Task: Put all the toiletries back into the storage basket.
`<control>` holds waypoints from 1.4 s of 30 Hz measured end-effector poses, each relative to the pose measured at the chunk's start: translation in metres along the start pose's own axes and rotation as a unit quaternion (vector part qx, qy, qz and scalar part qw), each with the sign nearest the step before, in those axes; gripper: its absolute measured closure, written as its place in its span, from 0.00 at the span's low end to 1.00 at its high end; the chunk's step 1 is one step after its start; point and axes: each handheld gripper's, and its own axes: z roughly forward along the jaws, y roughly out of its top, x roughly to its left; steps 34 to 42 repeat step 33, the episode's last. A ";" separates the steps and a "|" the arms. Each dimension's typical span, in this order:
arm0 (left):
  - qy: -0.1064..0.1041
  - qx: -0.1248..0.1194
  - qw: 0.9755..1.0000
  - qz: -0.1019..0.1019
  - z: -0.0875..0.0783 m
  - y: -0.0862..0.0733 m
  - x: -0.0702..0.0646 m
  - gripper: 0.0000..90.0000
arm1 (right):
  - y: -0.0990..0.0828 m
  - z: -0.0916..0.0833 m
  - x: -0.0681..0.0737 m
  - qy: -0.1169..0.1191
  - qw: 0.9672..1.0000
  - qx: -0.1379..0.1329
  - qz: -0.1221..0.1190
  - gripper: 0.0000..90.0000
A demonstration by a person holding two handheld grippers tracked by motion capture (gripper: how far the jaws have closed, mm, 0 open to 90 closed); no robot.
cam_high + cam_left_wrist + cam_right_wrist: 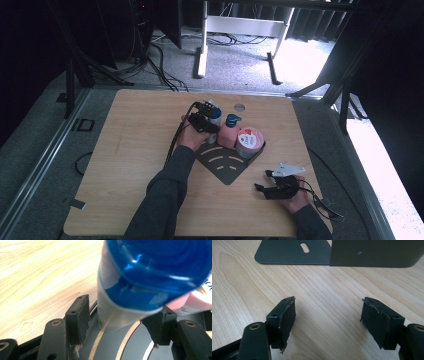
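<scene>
While your left gripper point(120, 322) is straddling the blue-capped bottle point(140, 277) standing on the rack point(227, 165), jaws spread and clear, placing looks done; your right gripper point(328, 322) is resting spread, empty.

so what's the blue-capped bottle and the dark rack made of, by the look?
Blue-capped bottle: likely plastic, glossy; cap is translucent with sharp highlights. Dark rack: looks like sheet metal with a matte coating; thin, flat, rounded corners, punched slot.

No words could be read: the letters on the round pink tub's lid point(248, 137) and the pink bottle's label point(200, 293) were too blurry.
</scene>
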 end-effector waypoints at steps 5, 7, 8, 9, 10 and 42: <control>-0.004 -0.008 1.000 0.006 -0.009 -0.003 0.002 0.41 | 0.000 0.000 0.000 0.000 1.000 0.000 0.000 0.31; -0.008 -0.010 1.000 0.008 -0.013 -0.004 0.003 0.41 | 0.000 0.000 0.000 0.000 1.000 0.000 0.000 0.31; -0.007 -0.011 1.000 0.011 -0.014 -0.005 0.002 0.41 | 0.000 0.000 0.000 0.000 1.000 0.000 0.000 0.31; -0.008 -0.013 1.000 0.014 -0.017 -0.005 0.003 0.41 | 0.000 0.000 0.000 0.000 1.000 0.000 0.000 0.31; -0.010 -0.015 1.000 0.017 -0.019 -0.006 0.003 0.41 | 0.000 0.000 0.000 0.000 1.000 0.000 0.001 0.30; -0.006 -0.046 0.998 0.048 -0.054 -0.015 0.005 0.45 | 0.000 0.000 0.000 0.000 1.000 0.000 0.000 0.30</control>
